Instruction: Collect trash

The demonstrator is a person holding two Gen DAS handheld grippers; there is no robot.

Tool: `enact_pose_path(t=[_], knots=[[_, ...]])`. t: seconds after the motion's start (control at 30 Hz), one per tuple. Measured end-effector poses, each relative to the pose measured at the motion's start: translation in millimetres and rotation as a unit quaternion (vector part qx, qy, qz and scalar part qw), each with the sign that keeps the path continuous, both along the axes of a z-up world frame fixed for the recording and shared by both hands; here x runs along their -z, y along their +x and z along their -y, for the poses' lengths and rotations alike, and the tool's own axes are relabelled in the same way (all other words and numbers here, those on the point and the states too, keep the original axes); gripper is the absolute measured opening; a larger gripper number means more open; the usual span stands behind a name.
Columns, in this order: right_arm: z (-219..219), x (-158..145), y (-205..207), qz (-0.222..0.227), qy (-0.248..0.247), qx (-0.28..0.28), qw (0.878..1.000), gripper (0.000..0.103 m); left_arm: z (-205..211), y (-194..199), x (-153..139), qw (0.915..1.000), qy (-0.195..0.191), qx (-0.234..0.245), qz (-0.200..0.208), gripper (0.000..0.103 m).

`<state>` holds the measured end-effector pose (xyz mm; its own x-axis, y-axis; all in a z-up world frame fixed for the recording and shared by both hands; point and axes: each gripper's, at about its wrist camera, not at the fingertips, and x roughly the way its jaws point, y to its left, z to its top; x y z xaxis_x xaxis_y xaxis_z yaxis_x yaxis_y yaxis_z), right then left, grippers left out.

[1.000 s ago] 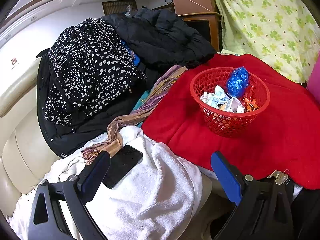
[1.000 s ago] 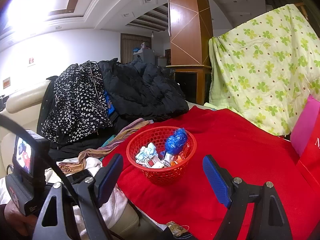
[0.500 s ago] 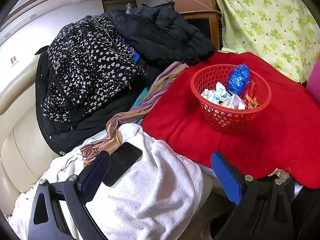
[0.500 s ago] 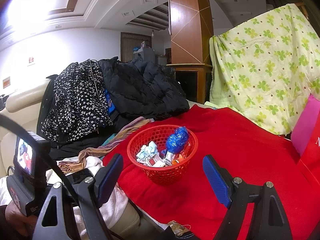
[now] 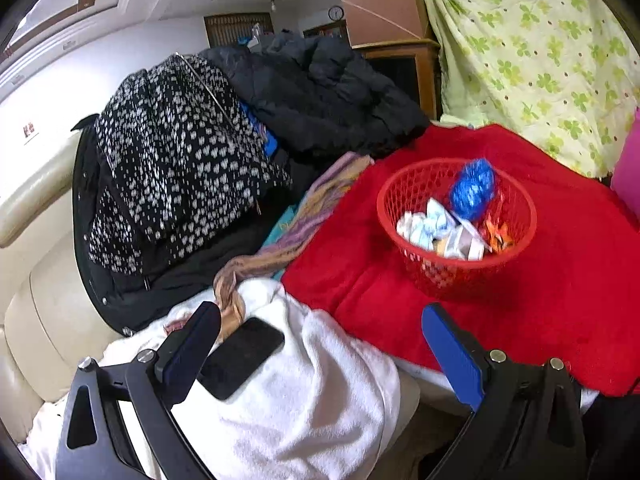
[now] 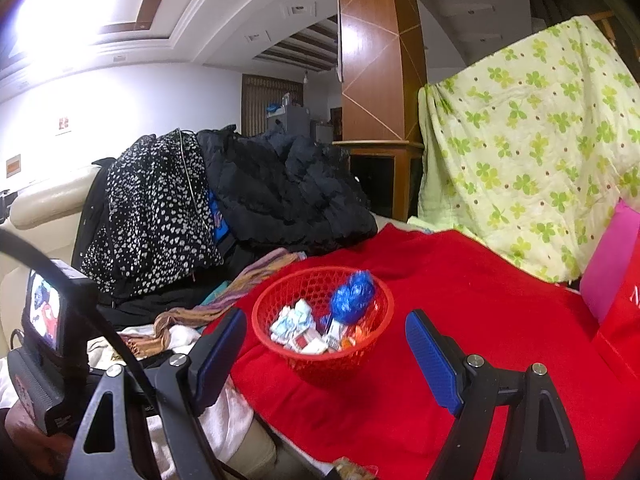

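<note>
A red mesh basket [image 5: 408, 210] [image 6: 276, 344] stands on a red blanket [image 5: 560, 300] [image 6: 500, 304]. It holds trash: a crumpled blue wrapper [image 5: 472, 188] [image 6: 354, 296], crumpled white paper [image 5: 420, 226] [image 6: 292, 320] and small cartons [image 5: 464, 242] [image 6: 312, 344]. My left gripper [image 5: 320, 332] is open and empty, low and left of the basket, above a white towel. My right gripper [image 6: 326, 338] is open and empty, its jaws standing either side of the basket in view, well short of it.
A black phone [image 5: 240, 356] lies on the white towel [image 5: 300, 400]. A striped scarf [image 5: 296, 236], a dotted black garment [image 5: 172, 168] and a black jacket [image 5: 320, 96] pile on the cream sofa [image 5: 36, 292]. A green-flowered quilt [image 6: 532, 152] hangs right.
Both views have shifted only slightly; the basket sits a little lower in the left wrist view. Both grippers stay open and empty.
</note>
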<state>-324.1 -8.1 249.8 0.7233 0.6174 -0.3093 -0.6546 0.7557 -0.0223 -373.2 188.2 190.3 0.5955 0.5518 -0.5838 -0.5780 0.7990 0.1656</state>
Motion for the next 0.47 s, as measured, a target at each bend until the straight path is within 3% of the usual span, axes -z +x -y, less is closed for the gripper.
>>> enact_pose_path(t=[0.37,0.47], knots=[[-18,5,62,-0.022,-0.005,-0.016,1.0,0.084,-19,40,-9,0.9994,-0.016,-0.03,0.011,0.1],[-11,10,79,-0.029,0.006,-0.017,0.999,0.084,-8,61,-7,0.9997,-0.017,-0.019,0.002,0.1]])
